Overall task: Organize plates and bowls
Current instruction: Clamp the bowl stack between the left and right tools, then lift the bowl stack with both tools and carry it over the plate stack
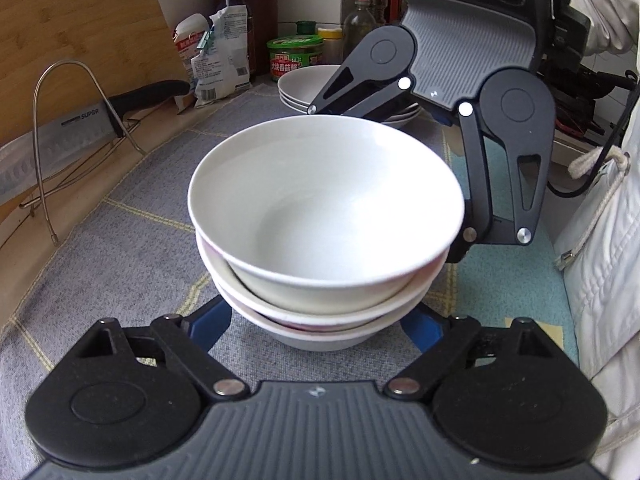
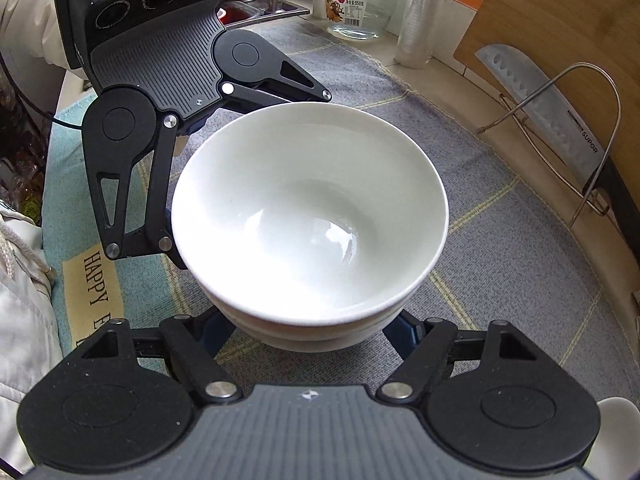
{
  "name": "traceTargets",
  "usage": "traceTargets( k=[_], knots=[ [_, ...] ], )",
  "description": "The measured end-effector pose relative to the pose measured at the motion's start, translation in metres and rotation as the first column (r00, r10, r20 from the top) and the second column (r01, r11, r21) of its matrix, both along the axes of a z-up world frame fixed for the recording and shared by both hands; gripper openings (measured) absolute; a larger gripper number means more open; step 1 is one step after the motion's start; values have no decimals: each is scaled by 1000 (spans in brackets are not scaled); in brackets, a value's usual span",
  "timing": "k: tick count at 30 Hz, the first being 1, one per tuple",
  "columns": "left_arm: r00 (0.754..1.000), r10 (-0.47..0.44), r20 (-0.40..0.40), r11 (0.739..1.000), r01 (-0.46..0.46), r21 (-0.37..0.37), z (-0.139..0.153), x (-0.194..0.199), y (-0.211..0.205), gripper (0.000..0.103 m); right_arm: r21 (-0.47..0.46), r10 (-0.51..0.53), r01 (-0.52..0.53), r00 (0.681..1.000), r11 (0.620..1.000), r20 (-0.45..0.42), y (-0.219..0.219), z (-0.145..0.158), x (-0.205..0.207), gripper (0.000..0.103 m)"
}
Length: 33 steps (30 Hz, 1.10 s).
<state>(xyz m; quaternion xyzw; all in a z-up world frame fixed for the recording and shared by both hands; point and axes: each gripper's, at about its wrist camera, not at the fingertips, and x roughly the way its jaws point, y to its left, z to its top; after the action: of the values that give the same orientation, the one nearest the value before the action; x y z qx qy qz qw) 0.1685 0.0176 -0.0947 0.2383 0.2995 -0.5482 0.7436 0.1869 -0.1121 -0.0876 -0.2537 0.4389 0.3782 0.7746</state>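
In the left wrist view, a cleaver [image 1: 48,148] leans in a wire rack [image 1: 80,136] at nine o'clock, in front of a wooden cutting board [image 1: 80,20]. At eleven o'clock stand a white packet [image 1: 216,60] and a dark bottle [image 1: 234,4], with a green-lidded jar [image 1: 295,58] at twelve. Just below the jar sits a stack of plates [image 1: 304,88] on the grey mat [image 1: 120,240]. In the centre, a stack of bowls [image 1: 326,216], three nested, rests on the mat. The left gripper [image 1: 320,324] has its jaws spread wide, blue fingers [image 1: 214,320] on either side of the lowest bowl; whether they touch it cannot be told. At two o'clock the right gripper [image 1: 460,184] reaches to the stack from the far side, its jaws also spread; its tips are hidden behind the bowls.

In the right wrist view, the left gripper [image 2: 176,200] shows at ten o'clock, the bowls [image 2: 310,216] in the centre, a glass jar [image 2: 360,0] at twelve.
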Motion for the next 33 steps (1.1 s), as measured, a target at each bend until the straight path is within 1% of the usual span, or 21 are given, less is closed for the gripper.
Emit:
traceTargets(
  k=[4, 5, 14, 26, 33],
  knots=[
    [1000, -27, 11, 1000, 26, 17, -2, -2, -2, 89, -11, -1, 1, 1000, 1000, 2, 1, 0, 0, 82],
    [999, -33, 18, 999, 33, 20, -2, -4, -3, 87, -14, -1, 1, 1000, 1000, 2, 1, 1, 0, 82],
    [998, -48, 32, 998, 47, 35, -2, -1, -8, 86, -28, 12, -12, 1000, 1000, 17, 1, 1, -1, 84],
    [999, -33, 28, 999, 32, 41, -3, 1, -8, 86, -24, 21, -21, 1000, 1000, 7, 1, 1, 2, 84],
    [999, -19, 38, 998, 17, 68, 0, -4, -11, 86, -25, 24, -24, 1000, 999, 17, 2, 3, -3, 84]
  ],
)
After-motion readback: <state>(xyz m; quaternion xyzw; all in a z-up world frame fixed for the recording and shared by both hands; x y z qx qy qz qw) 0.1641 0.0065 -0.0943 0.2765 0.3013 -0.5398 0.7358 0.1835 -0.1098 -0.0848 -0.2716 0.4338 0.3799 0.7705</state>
